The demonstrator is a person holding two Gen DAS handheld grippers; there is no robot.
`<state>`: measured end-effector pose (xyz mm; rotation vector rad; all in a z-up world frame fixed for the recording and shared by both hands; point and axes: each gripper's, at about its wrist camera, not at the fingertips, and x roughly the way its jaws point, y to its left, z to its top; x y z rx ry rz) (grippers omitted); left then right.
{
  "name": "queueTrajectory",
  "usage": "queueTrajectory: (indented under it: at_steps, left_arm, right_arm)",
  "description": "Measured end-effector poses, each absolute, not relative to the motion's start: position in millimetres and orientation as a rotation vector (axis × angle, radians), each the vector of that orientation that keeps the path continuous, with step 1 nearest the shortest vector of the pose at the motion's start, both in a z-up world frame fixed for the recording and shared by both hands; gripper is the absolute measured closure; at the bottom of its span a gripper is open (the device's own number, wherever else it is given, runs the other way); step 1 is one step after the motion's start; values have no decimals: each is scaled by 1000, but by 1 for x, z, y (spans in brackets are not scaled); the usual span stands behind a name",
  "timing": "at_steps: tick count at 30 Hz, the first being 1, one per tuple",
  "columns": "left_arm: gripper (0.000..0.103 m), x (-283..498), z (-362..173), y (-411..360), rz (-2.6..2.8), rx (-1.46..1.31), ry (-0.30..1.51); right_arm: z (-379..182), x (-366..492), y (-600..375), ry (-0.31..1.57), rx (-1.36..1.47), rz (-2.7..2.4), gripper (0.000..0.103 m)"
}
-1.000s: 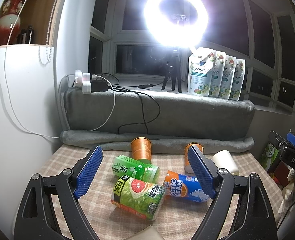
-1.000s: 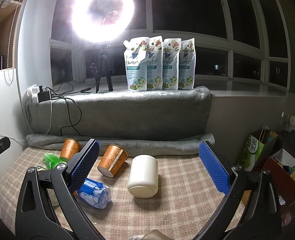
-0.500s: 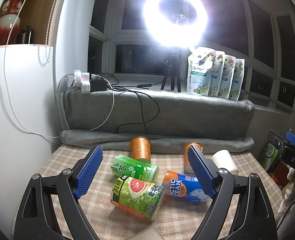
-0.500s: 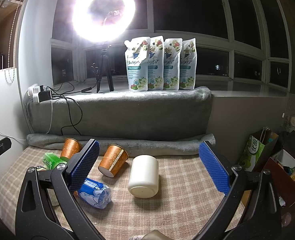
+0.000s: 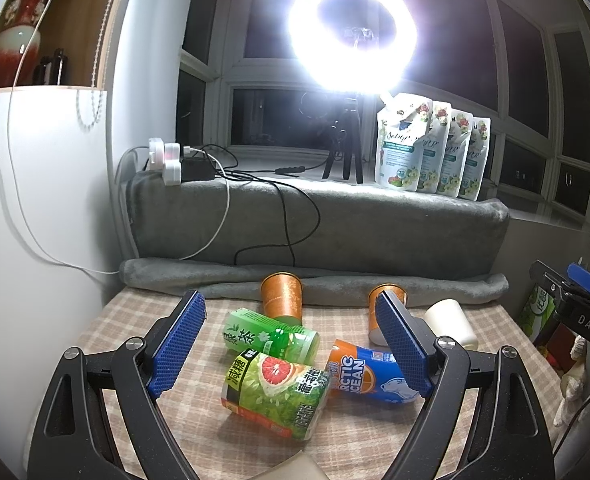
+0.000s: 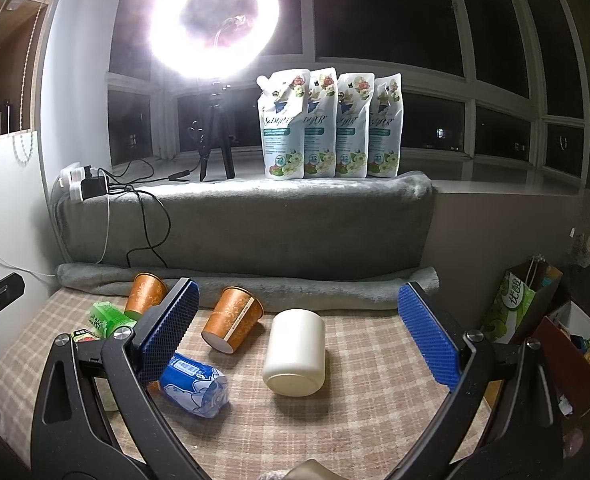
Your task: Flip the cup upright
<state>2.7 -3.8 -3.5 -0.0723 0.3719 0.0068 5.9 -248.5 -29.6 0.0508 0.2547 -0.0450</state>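
A cream cup lies on its side on the checked tablecloth, its base toward the right wrist camera; it also shows in the left wrist view. Two orange paper cups lie tipped over: one next to the cream cup, one farther left by the grey blanket roll. My right gripper is open and empty, its jaws wide on either side of the cream cup, short of it. My left gripper is open and empty above the cans.
A green tea can, a grapefruit can and a blue-orange can lie on the table. A grey blanket roll lines the back edge. Pouches and a ring light stand on the sill. Bags sit beyond the right edge.
Both grippers have drifted very slightly; the objects have not moved and both stay open.
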Motion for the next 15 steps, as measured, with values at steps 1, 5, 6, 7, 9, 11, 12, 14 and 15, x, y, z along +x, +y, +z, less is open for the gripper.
queueTrajectory:
  at_steps: [1, 5, 6, 7, 9, 11, 12, 14, 15]
  left_arm:
    - [16, 3, -3, -3, 7, -73, 372]
    - [16, 3, -5, -1, 7, -76, 375]
    - [16, 4, -5, -1, 7, -76, 376]
    - [16, 4, -5, 1, 7, -77, 377]
    - [16, 4, -5, 2, 8, -78, 378]
    - [16, 5, -5, 3, 10, -80, 379]
    - [16, 5, -5, 4, 11, -80, 380]
    - [16, 6, -6, 5, 16, -82, 382]
    - [16, 6, -6, 6, 18, -83, 383]
  right_arm:
    - [-30, 6, -249, 255, 52, -43, 2]
    - [-30, 11, -246, 264, 49, -36, 2]
    - [-30, 12, -246, 266, 48, -33, 2]
    - [-30, 14, -245, 269, 46, -30, 2]
    - [-30, 17, -244, 274, 43, -25, 2]
    - [-30, 20, -241, 278, 39, -18, 2]
    - [-30, 23, -240, 281, 38, -13, 2]
    - [-30, 26, -238, 286, 36, -7, 2]
    - [-31, 28, -237, 290, 35, -1, 2]
